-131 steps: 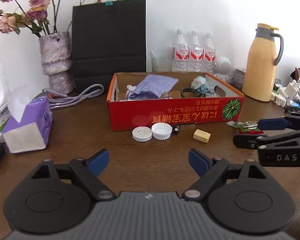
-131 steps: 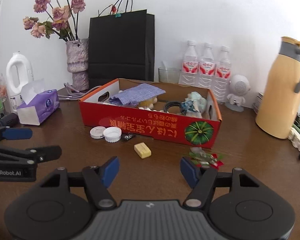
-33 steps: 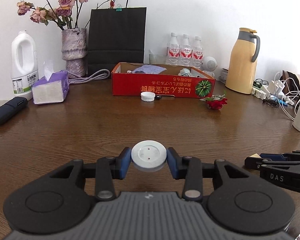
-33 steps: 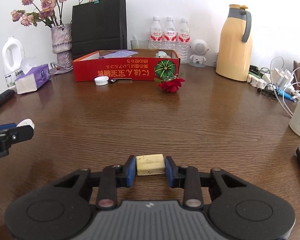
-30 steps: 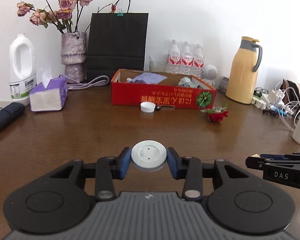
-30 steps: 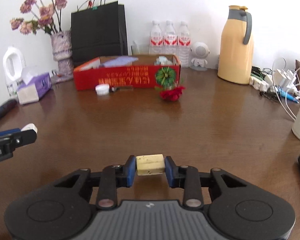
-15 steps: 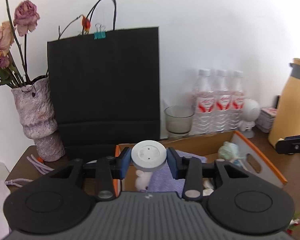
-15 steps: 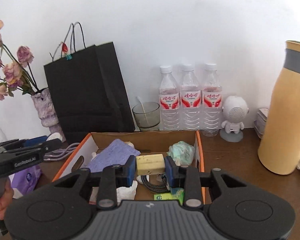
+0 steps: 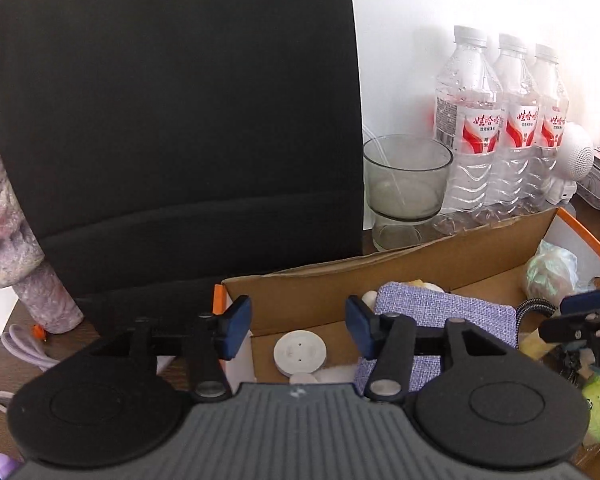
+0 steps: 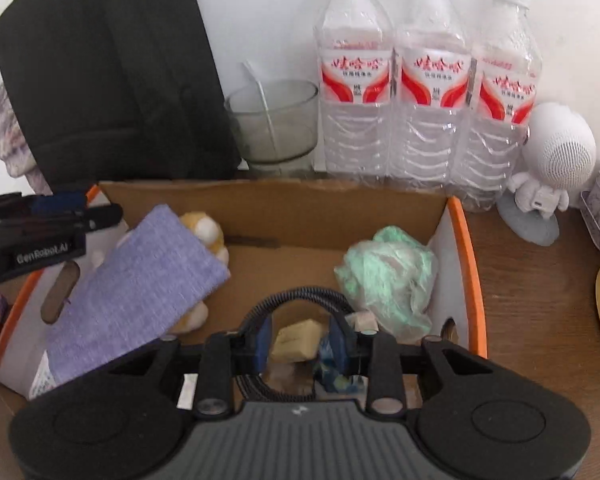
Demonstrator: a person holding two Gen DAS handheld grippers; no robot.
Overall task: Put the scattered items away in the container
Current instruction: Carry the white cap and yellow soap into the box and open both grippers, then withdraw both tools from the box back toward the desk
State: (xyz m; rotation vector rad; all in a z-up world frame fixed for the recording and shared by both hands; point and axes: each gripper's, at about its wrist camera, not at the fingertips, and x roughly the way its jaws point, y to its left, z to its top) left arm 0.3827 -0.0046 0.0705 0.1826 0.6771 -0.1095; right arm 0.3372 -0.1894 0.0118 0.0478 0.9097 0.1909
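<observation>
While my left gripper (image 9: 296,326) hangs over the near-left corner of the cardboard box (image 9: 380,268), its jaws have just been opening, and the white round lid (image 9: 300,351) sits below and between the blue pads with clear gaps on both sides, so I judge that piece delivered, though I cannot tell whether it has settled on the box floor. From this left view I count one lid, one lilac fabric pouch (image 9: 452,312) already in the box, one crumpled pale green bag (image 9: 552,270) at the far end, and outside the box one black paper bag (image 9: 172,120), one glass tumbler (image 9: 406,184) and three water bottles (image 9: 504,128). From the right view, my right gripper (image 10: 298,340) is narrow and clamped on the yellow eraser-like block (image 10: 296,340), held low over the middle of the box, above one coiled braided cable (image 10: 300,298); this piece is not yet released, so that is the step left here. I again count one pouch, one green bag, three bottles, one tumbler, plus one small yellow and white plush toy (image 10: 204,232) and one white astronaut figure (image 10: 552,168) standing outside the box. Whether other scattered items remain on the table I cannot tell, since neither view shows the space in front of the box.
</observation>
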